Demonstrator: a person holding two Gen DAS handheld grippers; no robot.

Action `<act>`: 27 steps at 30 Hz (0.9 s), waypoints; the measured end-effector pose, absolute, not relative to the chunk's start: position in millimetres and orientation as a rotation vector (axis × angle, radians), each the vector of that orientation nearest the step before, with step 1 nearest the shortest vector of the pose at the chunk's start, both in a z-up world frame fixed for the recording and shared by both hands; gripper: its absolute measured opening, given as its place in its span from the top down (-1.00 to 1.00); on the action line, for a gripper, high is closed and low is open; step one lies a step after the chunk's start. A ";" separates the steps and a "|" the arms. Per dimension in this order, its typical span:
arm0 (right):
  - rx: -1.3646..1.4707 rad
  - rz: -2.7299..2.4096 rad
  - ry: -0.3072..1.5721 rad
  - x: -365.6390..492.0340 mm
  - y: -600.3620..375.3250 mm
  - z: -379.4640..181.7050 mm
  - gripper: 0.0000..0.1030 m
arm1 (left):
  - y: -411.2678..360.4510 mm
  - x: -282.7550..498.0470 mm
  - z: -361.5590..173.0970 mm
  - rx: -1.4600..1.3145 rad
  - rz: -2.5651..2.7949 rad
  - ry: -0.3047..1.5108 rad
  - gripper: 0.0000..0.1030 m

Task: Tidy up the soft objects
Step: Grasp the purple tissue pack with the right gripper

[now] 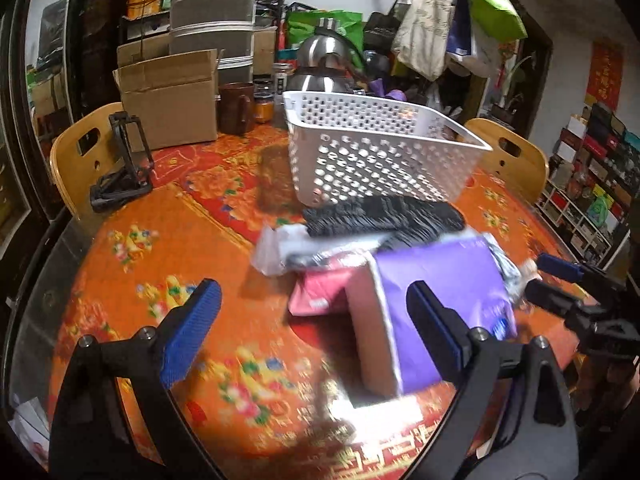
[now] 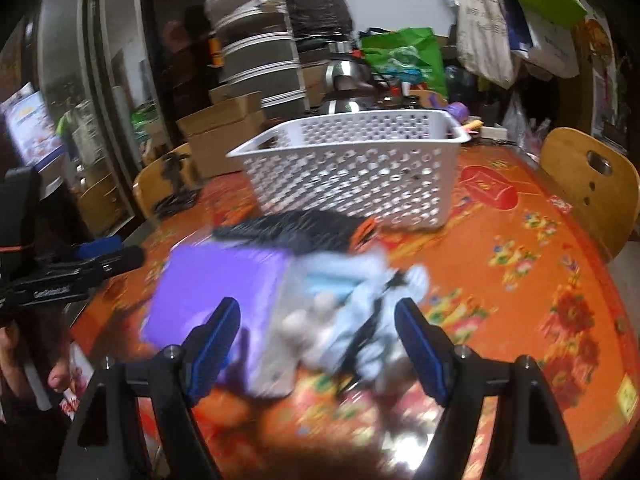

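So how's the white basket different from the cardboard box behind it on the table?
The white basket is perforated plastic; the cardboard box has solid brown walls. The basket has an open top with no lid; the box has flaps standing up. The basket sits nearer the soft pile; the box is farther back. Both rest on the table.

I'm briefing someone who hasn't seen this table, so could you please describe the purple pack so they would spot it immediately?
Start at the white perforated basket on the orange floral tablecloth. A pile of soft items lies in front of it. The purple pack is the boxy block nearest the camera in the left wrist view, the pile's only purple thing.
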State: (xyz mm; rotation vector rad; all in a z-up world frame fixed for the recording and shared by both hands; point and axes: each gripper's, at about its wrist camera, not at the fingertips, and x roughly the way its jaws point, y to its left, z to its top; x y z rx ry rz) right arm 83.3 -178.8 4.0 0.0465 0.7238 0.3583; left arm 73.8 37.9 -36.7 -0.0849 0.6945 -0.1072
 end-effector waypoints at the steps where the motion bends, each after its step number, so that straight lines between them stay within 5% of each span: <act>1: 0.042 0.368 0.720 76.1 -174.2 2.8 -0.54 | 34.9 70.5 -39.3 -0.080 -0.108 0.694 -0.80; 10: 0.046 0.442 0.717 42.7 -152.7 -17.3 -0.54 | 22.9 49.8 -74.1 -0.079 -0.185 0.721 -0.80; 19: 0.052 0.498 0.756 51.3 -141.1 -30.2 -0.11 | 10.4 60.1 -73.7 -0.059 -0.243 0.705 -0.77; 27: 0.055 0.547 0.767 53.3 -133.8 -31.2 0.05 | 1.6 58.8 -71.6 -0.069 -0.313 0.703 -0.32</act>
